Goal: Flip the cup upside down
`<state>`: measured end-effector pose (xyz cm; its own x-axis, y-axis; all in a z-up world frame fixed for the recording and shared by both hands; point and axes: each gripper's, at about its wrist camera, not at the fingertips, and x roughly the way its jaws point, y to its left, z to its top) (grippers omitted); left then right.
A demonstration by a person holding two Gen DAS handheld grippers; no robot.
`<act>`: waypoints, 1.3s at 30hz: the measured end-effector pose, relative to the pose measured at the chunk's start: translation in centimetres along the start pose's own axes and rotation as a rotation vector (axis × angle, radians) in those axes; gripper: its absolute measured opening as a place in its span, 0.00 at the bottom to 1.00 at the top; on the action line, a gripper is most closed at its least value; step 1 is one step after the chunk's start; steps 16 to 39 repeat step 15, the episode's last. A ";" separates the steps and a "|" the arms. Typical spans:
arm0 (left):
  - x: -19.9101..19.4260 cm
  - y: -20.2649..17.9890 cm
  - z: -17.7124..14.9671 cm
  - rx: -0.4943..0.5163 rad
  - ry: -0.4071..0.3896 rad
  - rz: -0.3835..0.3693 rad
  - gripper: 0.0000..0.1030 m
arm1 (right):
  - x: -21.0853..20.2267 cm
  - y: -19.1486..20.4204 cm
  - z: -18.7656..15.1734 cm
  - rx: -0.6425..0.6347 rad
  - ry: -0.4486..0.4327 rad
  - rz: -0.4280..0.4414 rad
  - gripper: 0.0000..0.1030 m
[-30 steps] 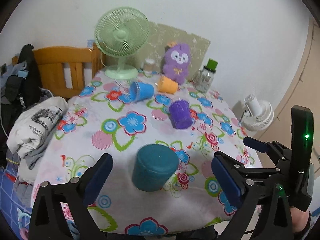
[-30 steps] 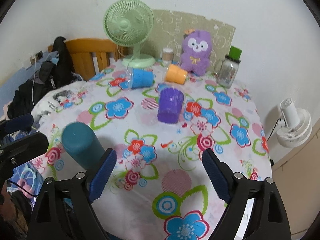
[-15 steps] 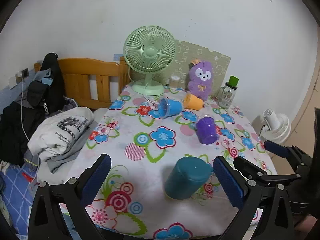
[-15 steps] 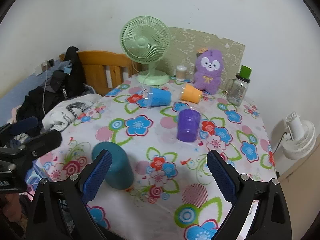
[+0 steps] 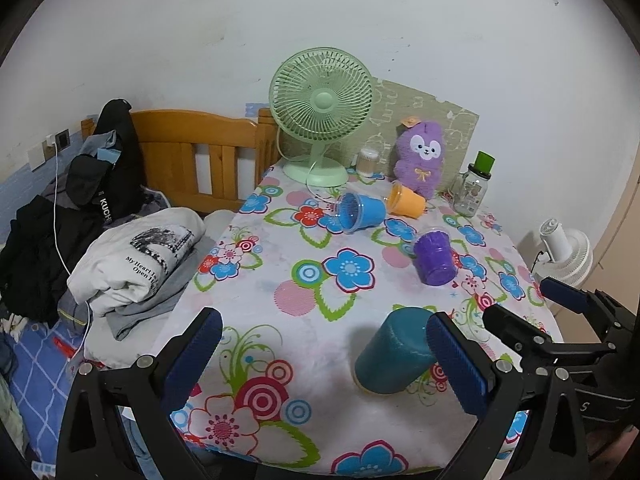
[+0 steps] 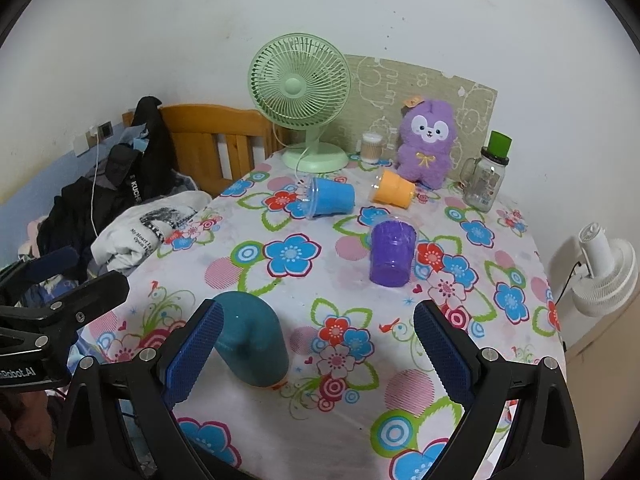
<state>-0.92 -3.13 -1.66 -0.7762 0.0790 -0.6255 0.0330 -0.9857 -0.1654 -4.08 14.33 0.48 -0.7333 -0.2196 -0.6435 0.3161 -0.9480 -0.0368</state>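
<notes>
As grippers retreated, teal cup (image 5: 394, 354) sits inverted.

black garment (image 5: 108, 184): "KUCH…" | folded white shirt (image 5: 136, 256): "My Heart I…", "Open …" | left tongs (image 6: 24, 372) body: "…Robot.AI"

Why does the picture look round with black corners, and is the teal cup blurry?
Both views are fisheye, so the edges bend and the corners go black. Left wrist view: teal cup looks sharp, with a soft shadow beside it. Right wrist view: also sharp, no glare.

Left gripper (image 5: 326, 356), right gripper (image 6: 326, 350): jaws wide, empty.
</notes>
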 end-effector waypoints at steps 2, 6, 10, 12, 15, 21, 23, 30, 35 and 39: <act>0.1 0.2 -0.1 -0.001 0.003 0.003 1.00 | 0.0 0.2 0.0 -0.005 0.001 0.002 0.95; 0.3 0.4 -0.2 -0.007 0.010 0.001 1.00 | 0.1 0.6 0.0 -0.011 0.003 0.004 0.95; 0.4 0.5 -0.3 -0.008 0.012 -0.001 1.00 | 0.1 0.7 0.1 -0.010 0.003 0.005 0.95; 0.5 0.6 -0.4 -0.009 0.012 -0.002 1.00 | 0.1 0.8 0.1 -0.010 0.004 0.005 0.95; 0.6 0.7 -0.4 -0.012 0.013 0.001 1.00 | 0.2 0.8 0.0 -0.010 0.007 0.005 0.95; 0.6 0.7 -0.4 -0.012 0.013 0.001 1.00 | 0.2 0.8 0.0 -0.010 0.007 0.005 0.95; 0.6 0.7 -0.4 -0.012 0.013 0.001 1.00 | 0.2 0.8 0.0 -0.010 0.007 0.005 0.95; 0.6 0.7 -0.4 -0.012 0.013 0.001 1.00 | 0.2 0.8 0.0 -0.010 0.007 0.005 0.95; 0.6 0.7 -0.4 -0.012 0.013 0.001 1.00 | 0.2 0.8 0.0 -0.010 0.007 0.005 0.95; 0.6 0.7 -0.4 -0.012 0.013 0.001 1.00 | 0.2 0.8 0.0 -0.010 0.007 0.005 0.95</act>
